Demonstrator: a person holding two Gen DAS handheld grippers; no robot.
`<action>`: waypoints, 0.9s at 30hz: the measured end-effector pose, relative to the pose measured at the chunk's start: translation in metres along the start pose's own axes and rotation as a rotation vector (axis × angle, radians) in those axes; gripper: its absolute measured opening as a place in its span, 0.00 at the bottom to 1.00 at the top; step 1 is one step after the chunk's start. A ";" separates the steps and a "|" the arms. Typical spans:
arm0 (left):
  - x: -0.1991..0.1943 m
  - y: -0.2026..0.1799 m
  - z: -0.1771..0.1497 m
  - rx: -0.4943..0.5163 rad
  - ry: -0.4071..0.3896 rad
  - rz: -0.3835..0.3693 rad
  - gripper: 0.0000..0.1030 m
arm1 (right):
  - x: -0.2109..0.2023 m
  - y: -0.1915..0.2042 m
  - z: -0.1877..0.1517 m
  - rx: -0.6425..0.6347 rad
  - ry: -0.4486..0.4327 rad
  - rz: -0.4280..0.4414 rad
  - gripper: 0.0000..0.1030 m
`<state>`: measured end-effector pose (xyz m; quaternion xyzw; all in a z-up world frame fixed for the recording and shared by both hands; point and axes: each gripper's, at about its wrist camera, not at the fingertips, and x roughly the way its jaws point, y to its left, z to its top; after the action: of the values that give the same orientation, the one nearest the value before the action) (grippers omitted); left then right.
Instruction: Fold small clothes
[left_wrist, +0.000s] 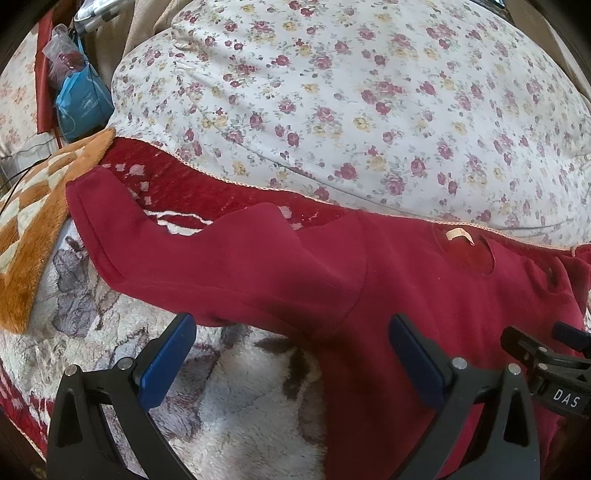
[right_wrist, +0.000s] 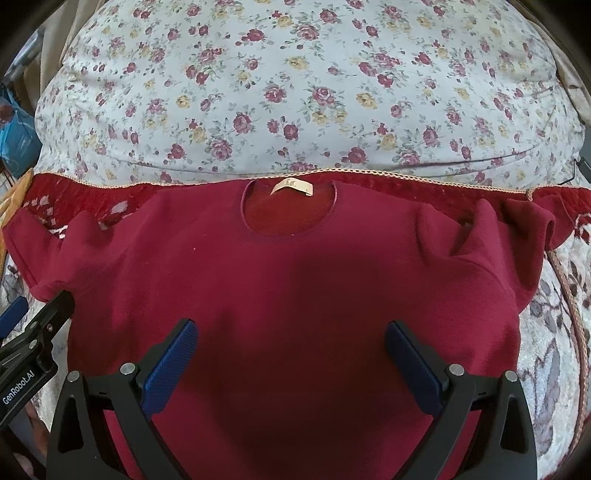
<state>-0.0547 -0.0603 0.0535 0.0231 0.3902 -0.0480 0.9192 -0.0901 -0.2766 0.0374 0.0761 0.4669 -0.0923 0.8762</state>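
Red sweatshirt (right_wrist: 295, 288) lies flat, neckline up, on patterned blanket (right_wrist: 554, 325) below floral pillow (right_wrist: 295, 92). Soft, light, floppy fleece; you should pinch sleeve cuff (left_wrist: 88, 221) or hem. Left gripper (left_wrist: 291, 350) and right gripper (right_wrist: 291, 354) both spread wide, holding nothing.

One dark red sweater (right_wrist: 295, 288), with two sleeves and one neck label (right_wrist: 291, 187). One floral-print quilt (right_wrist: 303, 92). One red patterned blanket (left_wrist: 173, 184) with a stitched edge. One orange-and-cream checked plush cloth (left_wrist: 33, 236). One blue bag (left_wrist: 83, 107). Two grippers: one left gripper (left_wrist: 291, 354), one right gripper (right_wrist: 291, 358), each with two blue-padded fingers.
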 end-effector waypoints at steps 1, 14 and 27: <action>0.000 0.000 0.000 -0.002 0.001 0.001 1.00 | 0.000 0.000 0.000 -0.002 0.001 0.001 1.00; 0.000 0.003 0.002 -0.014 0.002 0.001 1.00 | 0.005 0.006 0.002 -0.019 0.013 0.014 1.00; 0.001 0.006 0.003 -0.024 0.003 0.003 1.00 | 0.010 0.007 0.002 -0.023 0.028 0.017 1.00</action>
<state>-0.0512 -0.0551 0.0543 0.0130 0.3923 -0.0421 0.9188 -0.0813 -0.2712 0.0308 0.0712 0.4797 -0.0782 0.8710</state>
